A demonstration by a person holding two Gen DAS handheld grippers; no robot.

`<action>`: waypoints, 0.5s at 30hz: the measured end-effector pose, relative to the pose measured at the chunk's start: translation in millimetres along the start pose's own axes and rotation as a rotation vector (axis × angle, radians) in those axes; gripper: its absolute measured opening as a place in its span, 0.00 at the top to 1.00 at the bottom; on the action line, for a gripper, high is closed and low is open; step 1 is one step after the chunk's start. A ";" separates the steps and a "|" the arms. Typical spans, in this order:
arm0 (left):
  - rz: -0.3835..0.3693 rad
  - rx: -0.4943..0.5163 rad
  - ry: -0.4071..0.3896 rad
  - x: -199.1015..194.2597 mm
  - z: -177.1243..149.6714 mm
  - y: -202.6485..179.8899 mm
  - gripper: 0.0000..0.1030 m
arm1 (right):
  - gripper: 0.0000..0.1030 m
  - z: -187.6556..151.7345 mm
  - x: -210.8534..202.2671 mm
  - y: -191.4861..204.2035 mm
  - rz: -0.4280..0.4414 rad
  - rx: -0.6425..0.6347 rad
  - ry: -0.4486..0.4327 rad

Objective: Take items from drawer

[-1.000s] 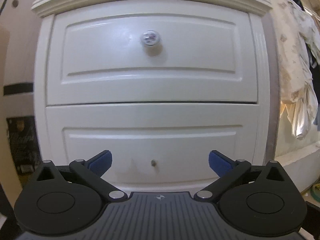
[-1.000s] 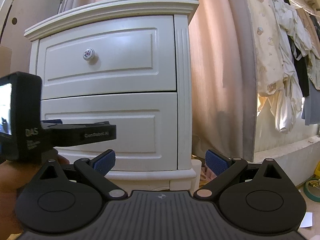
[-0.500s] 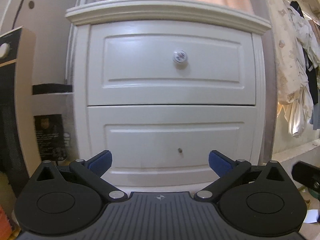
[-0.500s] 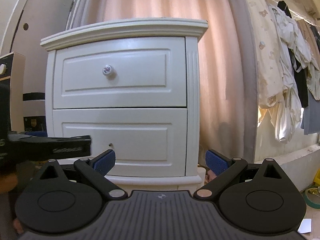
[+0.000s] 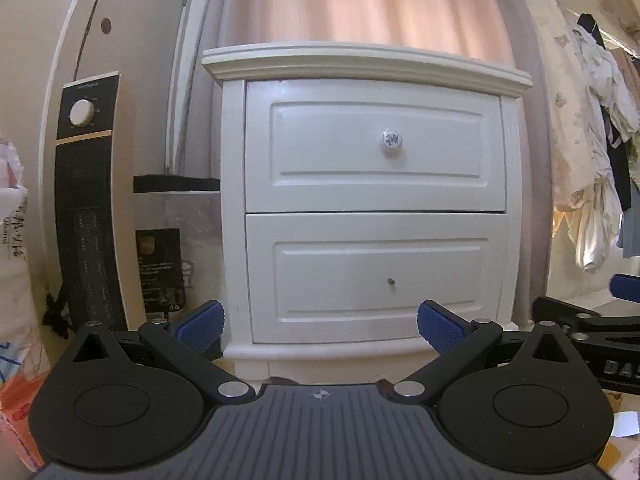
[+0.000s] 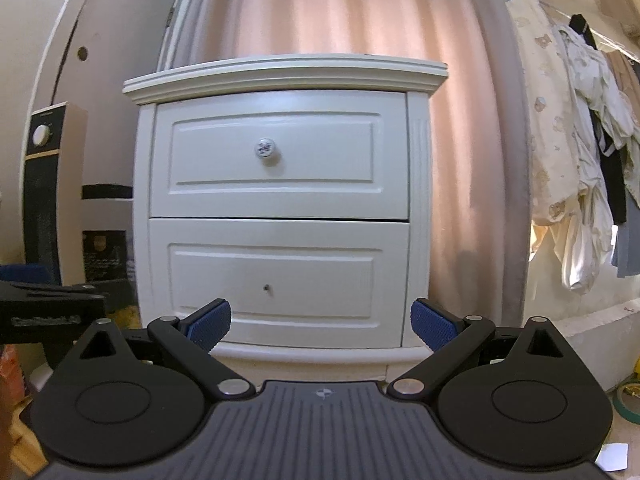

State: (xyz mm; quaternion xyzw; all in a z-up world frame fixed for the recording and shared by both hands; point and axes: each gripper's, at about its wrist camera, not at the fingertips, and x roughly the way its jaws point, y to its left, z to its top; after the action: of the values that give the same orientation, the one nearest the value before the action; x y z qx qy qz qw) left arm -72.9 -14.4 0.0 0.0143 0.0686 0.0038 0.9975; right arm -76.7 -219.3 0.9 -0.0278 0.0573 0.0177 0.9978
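Note:
A white two-drawer nightstand [image 5: 372, 196] stands ahead, also in the right wrist view [image 6: 280, 216]. Both drawers are shut. The top drawer [image 5: 374, 148] has a round patterned knob [image 5: 391, 139], seen in the right wrist view too [image 6: 265, 148]. The bottom drawer [image 5: 372, 276] shows only a small bare screw [image 5: 390, 281]. My left gripper [image 5: 320, 326] is open and empty, some way back from the nightstand. My right gripper [image 6: 320, 324] is open and empty, also well back. No drawer contents show.
A tall heater with a dial [image 5: 86, 200] stands left of the nightstand, with a dark box [image 5: 160, 272] beside it. A pink curtain [image 6: 340, 12] hangs behind. Clothes [image 6: 568, 160] hang at the right. Bags [image 5: 16, 320] sit at the far left.
Both grippers have pulled back from the nightstand, which now looks smaller and farther. The left view has shifted so the heater and wall show. Both grippers stay open.

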 end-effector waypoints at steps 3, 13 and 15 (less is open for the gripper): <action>-0.001 0.003 0.001 -7.7 -0.7 3.2 0.00 | 0.00 0.2 -6.2 6.5 0.011 -0.009 -0.002; -0.008 0.002 0.006 -12.8 -1.0 6.8 0.00 | 0.00 2.5 -16.4 15.3 0.024 -0.019 -0.012; -0.008 0.001 0.008 -11.9 -1.3 6.8 0.00 | 0.00 2.6 -15.7 15.1 0.023 -0.021 -0.012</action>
State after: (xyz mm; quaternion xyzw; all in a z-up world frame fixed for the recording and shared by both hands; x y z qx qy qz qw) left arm -84.8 -7.7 0.6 0.0145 0.0727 -0.0002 0.9972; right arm -92.6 -204.6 4.5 -0.0374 0.0517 0.0302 0.9975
